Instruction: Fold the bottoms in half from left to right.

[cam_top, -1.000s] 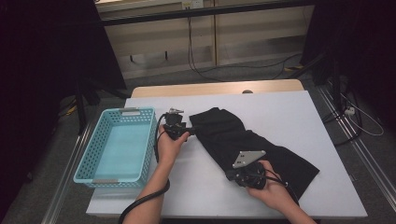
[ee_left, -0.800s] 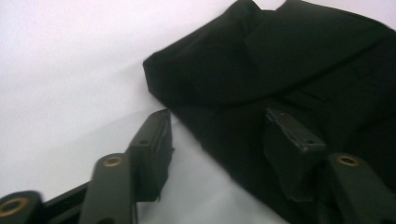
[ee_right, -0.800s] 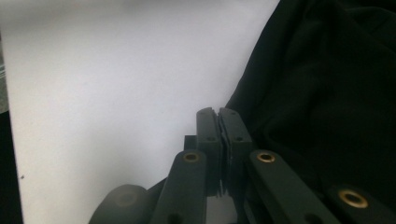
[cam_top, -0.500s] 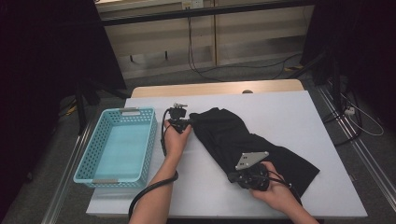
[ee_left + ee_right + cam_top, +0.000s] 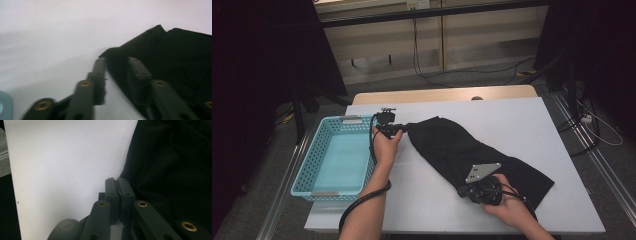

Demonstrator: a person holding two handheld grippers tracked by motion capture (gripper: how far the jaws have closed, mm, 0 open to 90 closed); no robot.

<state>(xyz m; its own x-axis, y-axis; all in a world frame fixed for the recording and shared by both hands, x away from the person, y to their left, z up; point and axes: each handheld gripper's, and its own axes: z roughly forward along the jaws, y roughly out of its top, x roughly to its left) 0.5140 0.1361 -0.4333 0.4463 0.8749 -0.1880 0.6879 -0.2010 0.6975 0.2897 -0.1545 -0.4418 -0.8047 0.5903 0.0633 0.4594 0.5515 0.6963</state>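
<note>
Since a second ago, we see the left gripper (image 5: pixel 401 128) advance to the black cloth (image 5: pixel 472 155) corner — jaws apart. Right gripper (image 5: pixel 116 185) pinches its edge; a shallow bite could slip.

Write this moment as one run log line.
left gripper: open at cloth corner | right gripper: shut on cloth edge | basket: empty

High view: looks down and forward from above, far off, over the whole white table (image 5: pixel 512 120).
Left gripper view: low and very close, looks along its 2 jaws at the black cloth (image 5: pixel 175 57).
Right gripper view: low and very close to the cloth edge.
Shared: all 3 views see the table and cloth.
</note>
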